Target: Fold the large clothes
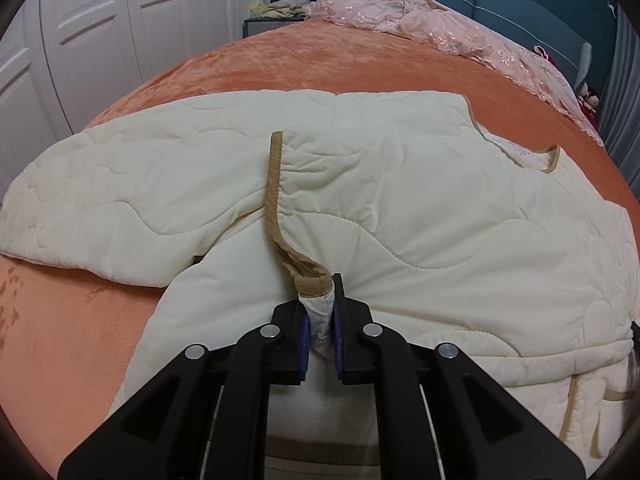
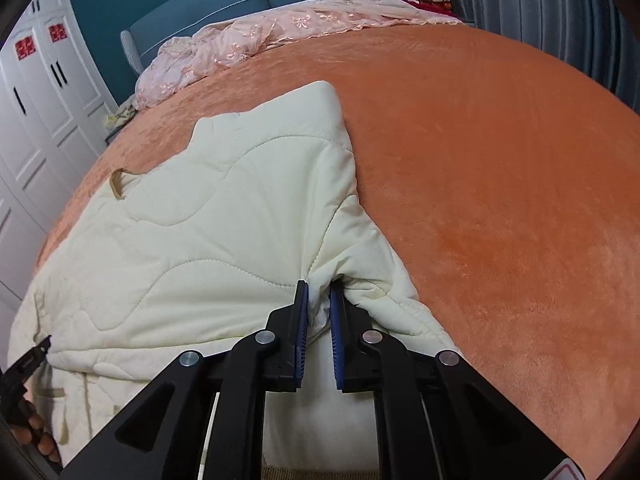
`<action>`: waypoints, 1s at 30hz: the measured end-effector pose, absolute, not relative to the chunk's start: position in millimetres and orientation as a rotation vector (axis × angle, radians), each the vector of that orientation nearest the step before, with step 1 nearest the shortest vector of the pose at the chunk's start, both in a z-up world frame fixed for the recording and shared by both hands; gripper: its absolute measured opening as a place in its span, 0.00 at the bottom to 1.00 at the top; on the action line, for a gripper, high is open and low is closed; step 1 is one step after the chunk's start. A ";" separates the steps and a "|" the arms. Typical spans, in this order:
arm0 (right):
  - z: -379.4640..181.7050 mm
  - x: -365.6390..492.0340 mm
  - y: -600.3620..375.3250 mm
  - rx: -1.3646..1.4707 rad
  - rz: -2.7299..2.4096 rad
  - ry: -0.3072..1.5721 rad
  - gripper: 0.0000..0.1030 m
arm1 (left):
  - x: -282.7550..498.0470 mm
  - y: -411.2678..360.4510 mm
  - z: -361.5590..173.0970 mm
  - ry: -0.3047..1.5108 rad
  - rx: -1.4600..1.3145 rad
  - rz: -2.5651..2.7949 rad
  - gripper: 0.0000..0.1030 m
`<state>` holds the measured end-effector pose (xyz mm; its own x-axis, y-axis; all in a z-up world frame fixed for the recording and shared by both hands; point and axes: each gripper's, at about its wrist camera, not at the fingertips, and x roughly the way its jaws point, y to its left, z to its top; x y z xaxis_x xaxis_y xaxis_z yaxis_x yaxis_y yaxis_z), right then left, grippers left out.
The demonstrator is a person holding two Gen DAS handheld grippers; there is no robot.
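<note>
Your left gripper is clamped on the jacket cuff at 6 o'clock; your right gripper pinches its side fold, ready to lift both for folding over the bed.

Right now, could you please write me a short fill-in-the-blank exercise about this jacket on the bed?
The cream jacket lies on an ____ blanket.
The left tongs are shut on the jacket's ____-trimmed edge.
The right tongs are ____ on the jacket.
The pink lace cloth lies ____ from the jacket.
Answers: orange; tan; shut; apart.
</note>
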<state>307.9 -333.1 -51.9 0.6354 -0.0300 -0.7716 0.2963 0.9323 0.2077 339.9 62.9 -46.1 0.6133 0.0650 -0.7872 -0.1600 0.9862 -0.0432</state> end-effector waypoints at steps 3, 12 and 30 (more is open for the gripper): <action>-51.6 309.1 -330.2 0.297 -0.204 0.862 0.09 | 339.7 57.2 -47.8 0.885 -0.062 0.152 0.09; 13.9 261.4 -276.8 0.300 -0.183 0.725 0.21 | 335.0 53.7 -48.8 0.859 -0.047 0.158 0.09; -48.8 313.1 -146.1 0.097 0.017 0.873 0.20 | 333.5 47.2 -54.2 0.829 -0.015 0.177 0.09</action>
